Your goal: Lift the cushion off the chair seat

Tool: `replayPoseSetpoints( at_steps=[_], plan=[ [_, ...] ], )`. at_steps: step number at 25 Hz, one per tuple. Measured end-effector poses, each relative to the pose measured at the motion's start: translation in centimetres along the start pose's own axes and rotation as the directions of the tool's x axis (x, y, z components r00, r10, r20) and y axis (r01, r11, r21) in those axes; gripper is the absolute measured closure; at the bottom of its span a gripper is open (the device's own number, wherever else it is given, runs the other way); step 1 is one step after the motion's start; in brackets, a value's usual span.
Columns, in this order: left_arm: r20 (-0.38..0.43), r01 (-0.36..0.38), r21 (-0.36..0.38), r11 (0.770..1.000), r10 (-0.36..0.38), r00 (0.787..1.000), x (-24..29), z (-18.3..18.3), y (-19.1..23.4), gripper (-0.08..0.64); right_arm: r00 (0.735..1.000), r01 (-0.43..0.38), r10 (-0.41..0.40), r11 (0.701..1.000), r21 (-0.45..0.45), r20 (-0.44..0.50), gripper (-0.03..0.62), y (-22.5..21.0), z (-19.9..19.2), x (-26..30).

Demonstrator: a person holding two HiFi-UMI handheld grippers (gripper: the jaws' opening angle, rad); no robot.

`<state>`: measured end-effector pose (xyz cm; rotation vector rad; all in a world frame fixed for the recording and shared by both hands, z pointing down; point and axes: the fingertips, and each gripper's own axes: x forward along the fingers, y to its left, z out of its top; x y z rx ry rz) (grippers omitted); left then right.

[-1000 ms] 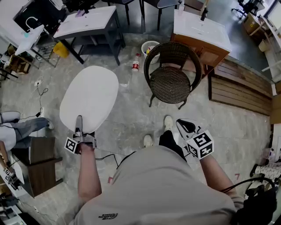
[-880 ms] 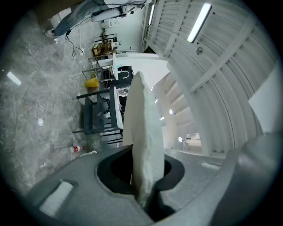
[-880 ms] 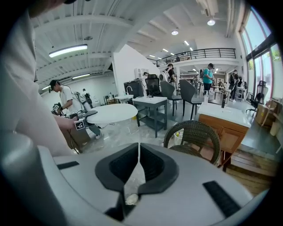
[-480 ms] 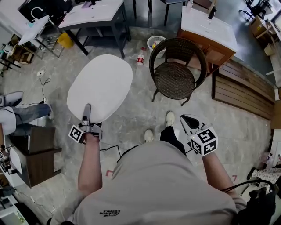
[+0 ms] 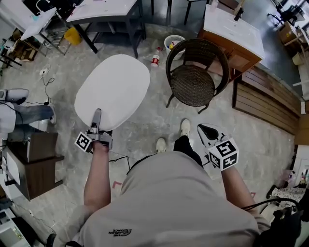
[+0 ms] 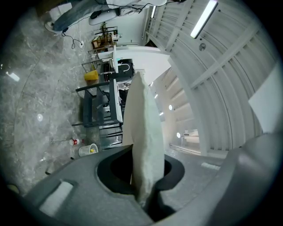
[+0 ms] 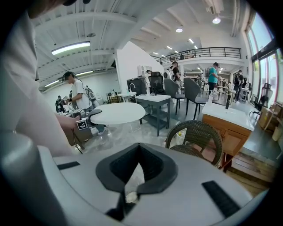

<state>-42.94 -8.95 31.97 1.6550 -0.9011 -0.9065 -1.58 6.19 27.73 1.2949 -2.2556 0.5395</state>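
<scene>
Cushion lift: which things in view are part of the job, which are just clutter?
Job: white cushion, clamped in the left gripper; wicker chair, seat bare; right gripper, jaws just closed, nothing between them.
Clutter: bottle and white bin on the floor, table, wooden cabinet.

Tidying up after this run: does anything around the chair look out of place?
Nothing looks spilled or damaged. The white cushion is off the wicker chair, pinched at one edge by the left tongs. A bottle sits on the floor beside the waste bin, not in it.
</scene>
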Motion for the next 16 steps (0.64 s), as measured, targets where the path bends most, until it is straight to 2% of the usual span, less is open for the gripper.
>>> replayPoseSetpoints(
  at_steps=[16],
  plan=[
    [-0.054, 0.034, -0.014, 0.999, -0.035, 0.998, 0.4, -1.4, 0.0, 0.506, 1.0, 0.0, 0.0, 1.0, -0.003, -0.013, 0.58, 0.2, -0.5, -0.1]
  ],
)
